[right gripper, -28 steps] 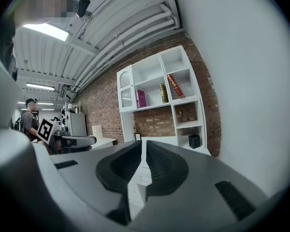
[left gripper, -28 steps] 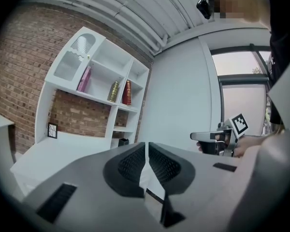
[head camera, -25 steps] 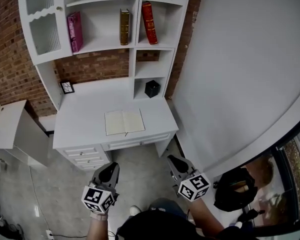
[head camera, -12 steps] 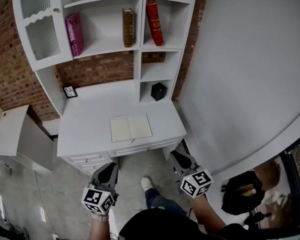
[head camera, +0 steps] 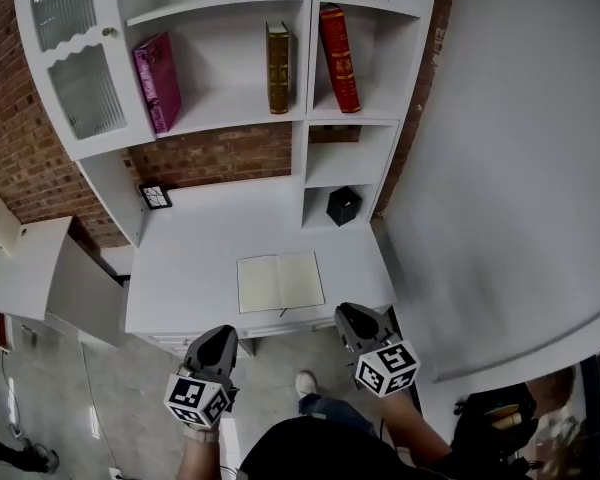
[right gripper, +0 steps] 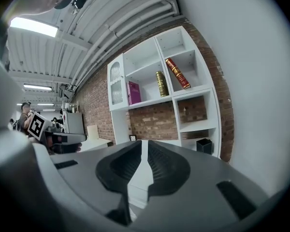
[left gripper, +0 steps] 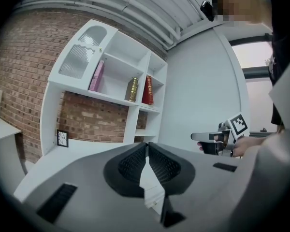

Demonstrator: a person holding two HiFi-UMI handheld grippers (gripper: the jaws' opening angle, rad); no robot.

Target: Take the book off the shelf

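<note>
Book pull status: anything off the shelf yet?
Done: nothing yet. The pink book, brown book and red book all stand on the shelf. In hand: nothing. The left gripper and right gripper are shut and empty, in front of the desk, well short of the shelf. Left: reach in, open, grip a book, pull it out.

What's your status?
Shut and empty: left claw, right claw. On white shelf, untouched: pink book, brown book, red book. In between: white desk, open notebook.

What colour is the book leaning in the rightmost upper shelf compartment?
Red, with gold bands on the spine; the red book shows best in the head view.
</note>
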